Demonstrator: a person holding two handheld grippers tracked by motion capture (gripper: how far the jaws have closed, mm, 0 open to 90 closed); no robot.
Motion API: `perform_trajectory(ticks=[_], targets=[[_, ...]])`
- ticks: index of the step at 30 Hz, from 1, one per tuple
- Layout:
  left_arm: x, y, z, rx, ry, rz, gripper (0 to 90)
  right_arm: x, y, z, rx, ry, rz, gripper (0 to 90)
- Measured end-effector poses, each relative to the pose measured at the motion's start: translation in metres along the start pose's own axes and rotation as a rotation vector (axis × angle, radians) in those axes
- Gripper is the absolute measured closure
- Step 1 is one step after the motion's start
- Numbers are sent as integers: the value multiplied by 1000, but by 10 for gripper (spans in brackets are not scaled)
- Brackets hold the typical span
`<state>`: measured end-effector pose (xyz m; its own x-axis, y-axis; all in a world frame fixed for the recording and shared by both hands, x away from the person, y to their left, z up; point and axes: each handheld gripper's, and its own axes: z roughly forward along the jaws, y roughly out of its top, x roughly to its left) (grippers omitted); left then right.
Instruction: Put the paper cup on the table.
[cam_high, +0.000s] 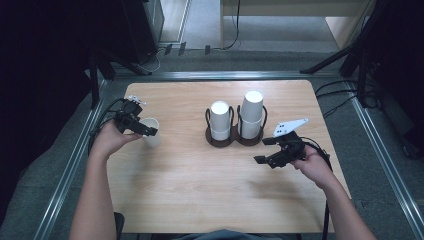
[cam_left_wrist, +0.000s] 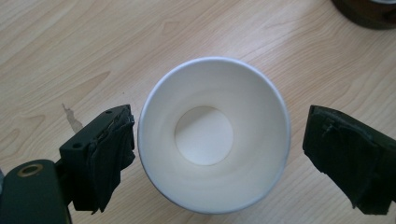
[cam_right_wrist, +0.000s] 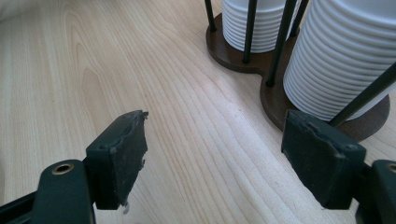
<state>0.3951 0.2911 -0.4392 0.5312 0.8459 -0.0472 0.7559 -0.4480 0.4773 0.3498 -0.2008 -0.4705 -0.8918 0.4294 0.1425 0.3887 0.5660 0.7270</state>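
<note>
A single white paper cup (cam_high: 151, 132) stands upright and empty on the wooden table (cam_high: 190, 190) at the left. My left gripper (cam_high: 140, 127) hangs over it, open; in the left gripper view the cup (cam_left_wrist: 212, 135) sits between the two jaws, a small gap on each side. A dark two-ring cup holder (cam_high: 235, 136) at the table's middle carries two stacks of upside-down white cups (cam_high: 220, 120) (cam_high: 252, 114). My right gripper (cam_high: 267, 151) is open to the right of the holder, just above the table. The right gripper view has the holder base (cam_right_wrist: 280, 100) and the cup stacks (cam_right_wrist: 341, 60) ahead at the right.
Metal rails run along the table's left (cam_high: 70, 165) and right (cam_high: 385, 160) sides. Black stands (cam_high: 345, 50) and cables lie on the floor beyond the far edge. Bare wood stretches across the table's near half.
</note>
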Motion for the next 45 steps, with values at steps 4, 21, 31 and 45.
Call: perform_trajectory(ticks=[4, 21, 31, 45], targets=[[1, 0, -6, -22, -12, -13, 93, 0, 0, 0, 2, 0, 0, 223], [-18, 14, -28, -125, -63, 10, 97, 0, 0, 0, 3, 0, 0, 223], [-43, 27, -27, -168, -133, 48, 119, 1, 0, -1, 0, -2, 2, 223], [-76, 41, -10, -179, -190, 115, 129, 0, 0, -2, -15, -5, 18, 222]])
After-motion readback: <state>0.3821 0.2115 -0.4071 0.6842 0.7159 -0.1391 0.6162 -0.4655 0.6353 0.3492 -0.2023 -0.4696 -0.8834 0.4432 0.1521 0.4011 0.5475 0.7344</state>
